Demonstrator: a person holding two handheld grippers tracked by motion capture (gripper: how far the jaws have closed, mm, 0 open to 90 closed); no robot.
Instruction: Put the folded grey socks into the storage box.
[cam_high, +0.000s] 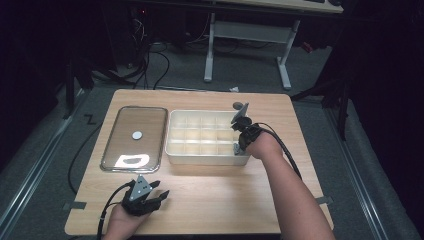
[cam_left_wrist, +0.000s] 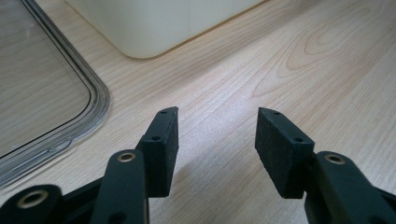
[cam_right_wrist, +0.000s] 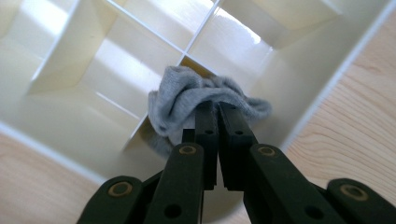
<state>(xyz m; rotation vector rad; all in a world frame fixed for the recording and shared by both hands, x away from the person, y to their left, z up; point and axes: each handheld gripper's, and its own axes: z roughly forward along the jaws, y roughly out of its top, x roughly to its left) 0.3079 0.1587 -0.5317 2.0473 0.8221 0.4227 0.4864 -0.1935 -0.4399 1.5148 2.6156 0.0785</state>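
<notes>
A white box (cam_high: 205, 157) split into several compartments stands in the middle of the wooden table. My right gripper (cam_right_wrist: 215, 106) is shut on a crumpled grey sock (cam_right_wrist: 180, 98), which hangs over the compartment at the box's near right corner. In the high view that gripper (cam_high: 239, 144) points down into this corner with a bit of grey sock (cam_high: 235, 148) at its tips. My left gripper (cam_left_wrist: 215, 126) rests low over bare wood near the table's front edge, open with nothing between its pads. The high view shows it (cam_high: 159, 195) in front of the lid.
A clear rectangular lid (cam_high: 134, 137) lies flat to the left of the box, with a small white round mark on it. The lid's rounded corner (cam_left_wrist: 93, 98) and the box's wall (cam_left_wrist: 154, 23) sit just ahead of my left gripper. Bare table (cam_high: 215, 195) stretches in front of the box.
</notes>
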